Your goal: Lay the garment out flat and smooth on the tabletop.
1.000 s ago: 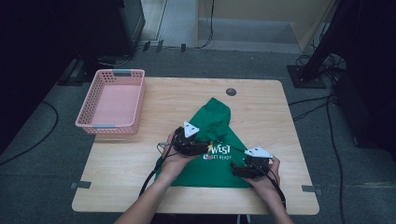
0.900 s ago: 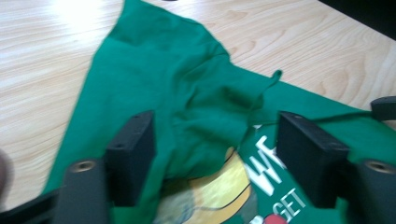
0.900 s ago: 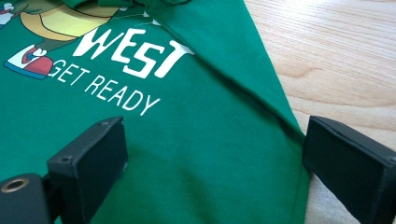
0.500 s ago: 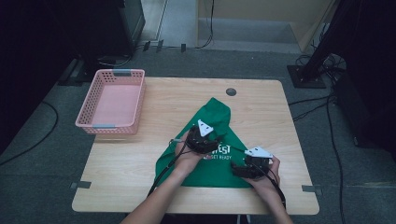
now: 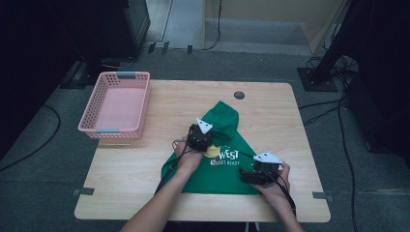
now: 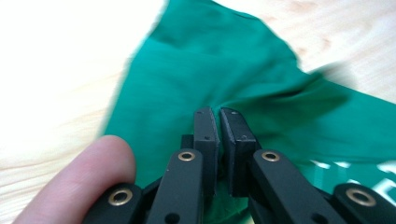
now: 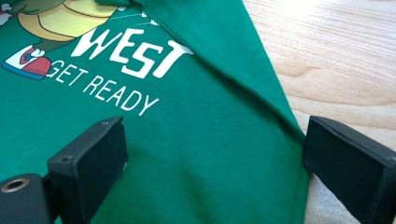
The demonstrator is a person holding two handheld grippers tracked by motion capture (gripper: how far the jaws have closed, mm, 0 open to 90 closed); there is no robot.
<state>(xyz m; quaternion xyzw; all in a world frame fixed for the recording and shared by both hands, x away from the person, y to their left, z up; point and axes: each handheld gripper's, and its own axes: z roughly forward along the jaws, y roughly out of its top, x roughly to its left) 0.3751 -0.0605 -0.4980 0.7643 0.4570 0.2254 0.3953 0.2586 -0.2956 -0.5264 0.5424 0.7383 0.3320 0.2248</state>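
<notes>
Evidently I was midway through folding the green shirt (image 5: 220,159), which lay spread on the surface toward its near edge, right of the pink basket (image 5: 117,104) at the far left corner. My left claw (image 6: 218,122) had just been closing and was now pressed together on a fold of cloth near the shirt's middle, while my right claw (image 7: 212,158) stood spread at the shirt's near right edge, pinching nothing. Next, I judged, the right claw needed to close before both lifted.
</notes>
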